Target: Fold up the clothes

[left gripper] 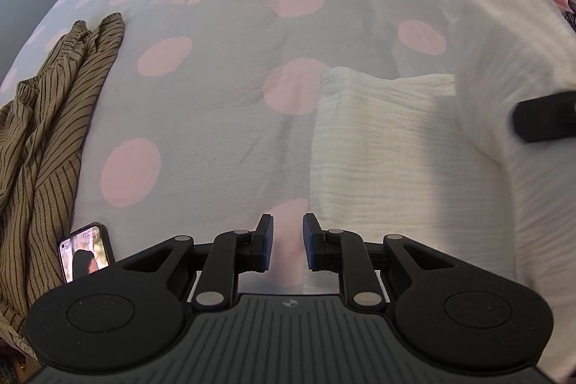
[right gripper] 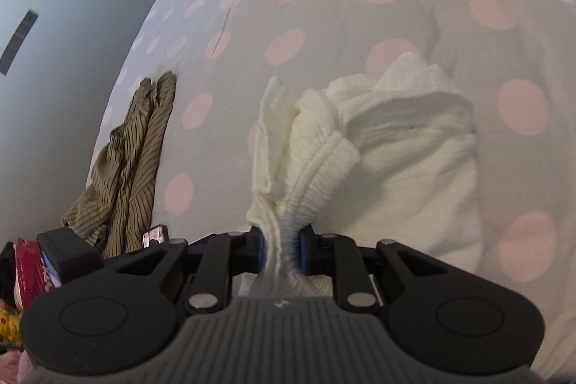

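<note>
Your right gripper [right gripper: 281,252] is clenched on the bunched elastic waistband of the white garment [right gripper: 403,168], which trails from the jaws onto the spotted bedspread [right gripper: 324,6]; your left gripper [left gripper: 288,242] holds nothing, its jaws narrowly parted over bare bedspread with the garment's folded edge just beside its right finger. The crinkled cloth looks light, soft and limp, so I judge it will sag and slide out of shape unless you take it at the thick waistband or a hemmed corner. The striped brown garment [left gripper: 46,117] lies unfolded, well apart at the left edge beside a phone [left gripper: 84,252].
</note>
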The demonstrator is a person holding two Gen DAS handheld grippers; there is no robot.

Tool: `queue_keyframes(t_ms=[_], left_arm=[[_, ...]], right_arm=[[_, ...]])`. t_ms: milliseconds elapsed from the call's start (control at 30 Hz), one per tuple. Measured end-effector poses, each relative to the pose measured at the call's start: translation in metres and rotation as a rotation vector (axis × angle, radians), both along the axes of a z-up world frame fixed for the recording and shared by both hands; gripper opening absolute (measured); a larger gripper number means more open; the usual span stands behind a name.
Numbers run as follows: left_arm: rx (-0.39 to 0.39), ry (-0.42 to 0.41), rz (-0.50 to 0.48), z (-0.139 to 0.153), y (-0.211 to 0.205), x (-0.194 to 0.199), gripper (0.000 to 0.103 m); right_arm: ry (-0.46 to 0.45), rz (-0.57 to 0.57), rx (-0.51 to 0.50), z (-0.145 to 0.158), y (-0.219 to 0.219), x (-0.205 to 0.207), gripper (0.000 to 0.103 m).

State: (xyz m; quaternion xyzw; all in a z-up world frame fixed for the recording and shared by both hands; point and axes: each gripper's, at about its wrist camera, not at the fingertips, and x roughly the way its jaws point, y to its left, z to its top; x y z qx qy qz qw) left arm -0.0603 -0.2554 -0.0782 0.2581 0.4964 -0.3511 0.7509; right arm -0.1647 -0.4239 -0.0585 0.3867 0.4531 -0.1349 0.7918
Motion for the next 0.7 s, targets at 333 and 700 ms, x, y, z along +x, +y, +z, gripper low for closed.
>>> queue_keyframes(t_ms=[333,700], left_arm=[[0.022,0.028,0.005,-0.012,0.007,0.006,0.016],[0.02,-0.016,0.071,-0.004,0.027,0.013,0.016]], right_arm=[[0.126,0.081,0.013,-0.059,0.023,0.063,0.023],[0.011,0.066,0.012,-0.022,0.009,0.036,0.039]])
